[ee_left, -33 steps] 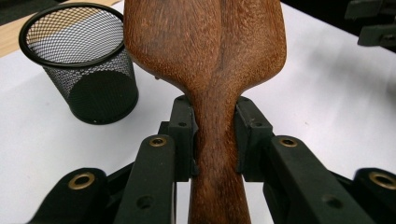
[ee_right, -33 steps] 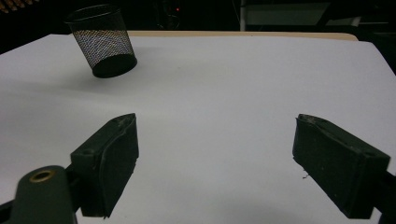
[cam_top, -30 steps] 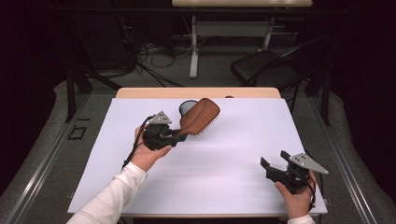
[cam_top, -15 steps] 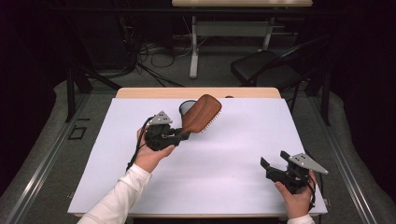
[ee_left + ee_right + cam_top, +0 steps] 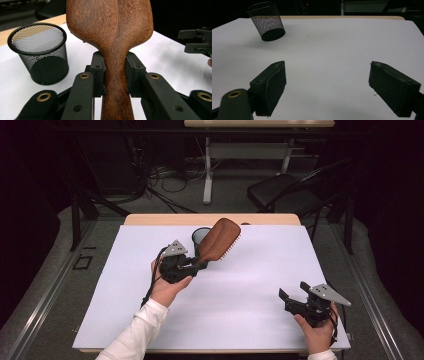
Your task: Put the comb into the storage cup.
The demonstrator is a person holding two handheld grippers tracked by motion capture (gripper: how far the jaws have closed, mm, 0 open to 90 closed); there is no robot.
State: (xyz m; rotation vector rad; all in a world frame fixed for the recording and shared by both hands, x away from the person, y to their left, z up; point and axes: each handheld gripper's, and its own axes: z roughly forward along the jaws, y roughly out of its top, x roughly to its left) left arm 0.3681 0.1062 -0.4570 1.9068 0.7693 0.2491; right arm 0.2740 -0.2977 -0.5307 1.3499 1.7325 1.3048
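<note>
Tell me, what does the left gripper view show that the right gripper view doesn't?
The left gripper view alone shows the wooden hairbrush, its handle clamped between the left gripper jaws, with the other gripper at the far right. The right gripper view alone shows the right gripper, its jaws wide apart with nothing between them. Both show the black mesh cup and the white table.

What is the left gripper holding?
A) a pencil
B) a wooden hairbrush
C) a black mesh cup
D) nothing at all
B: in the left gripper view the jaws of the left gripper are clamped on the narrow wooden handle of the hairbrush, while the black mesh cup stands apart on the table.
</note>
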